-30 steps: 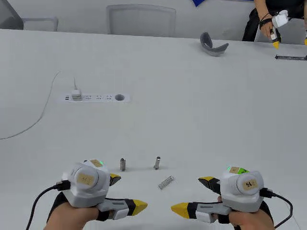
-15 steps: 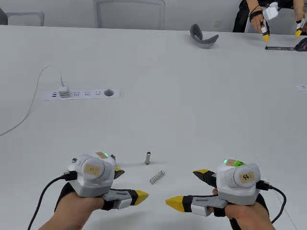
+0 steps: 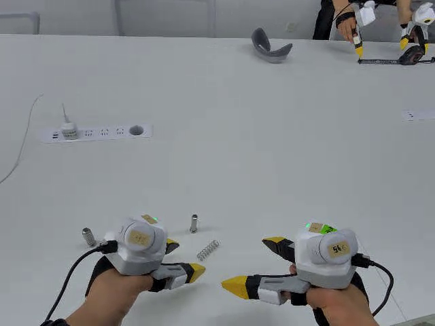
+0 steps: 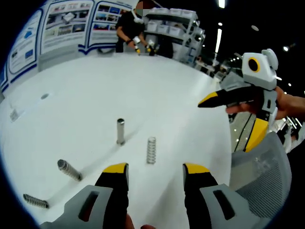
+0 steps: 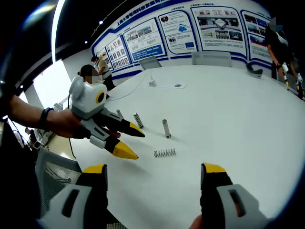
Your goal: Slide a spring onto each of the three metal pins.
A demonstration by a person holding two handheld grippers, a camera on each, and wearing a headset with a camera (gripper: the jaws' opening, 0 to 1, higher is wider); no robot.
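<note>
since a second ago the left hand-held gripper [image 3: 183,258] had edged closer to the loose spring [image 3: 208,250], its lower yellow tip now just beside the coil. the whole head view had also swung, which was the camera moving. the spring and the bare pin [image 3: 194,223] kept the same spacing.

the left hand-held gripper's jaws stood partly apart and held nothing. in its own view the spring lay on the worktop [image 3: 272,170] just ahead of the gap between them, which looked like lining up for a pinch. the right hand-held gripper [image 3: 253,263] was spread wider, also empty, and near the spring on the other side. it was probably waiting there to steady the pin or take the coil over.

the bare pin stood upright just beyond the spring, apart from it, an easy target once the coil was lifted and turned on end. off to the left a pin wearing a spring [image 3: 88,236] stood clear of the working spot. another coiled pin [image 4: 70,170] showed in the left gripper view, seeming to lean, though the fisheye may have caused that. by that count two pins seemed done and the bare one was the last. the spring lay flat, so a light, thin coil like that could roll or skid away under a careless pinch.
</note>
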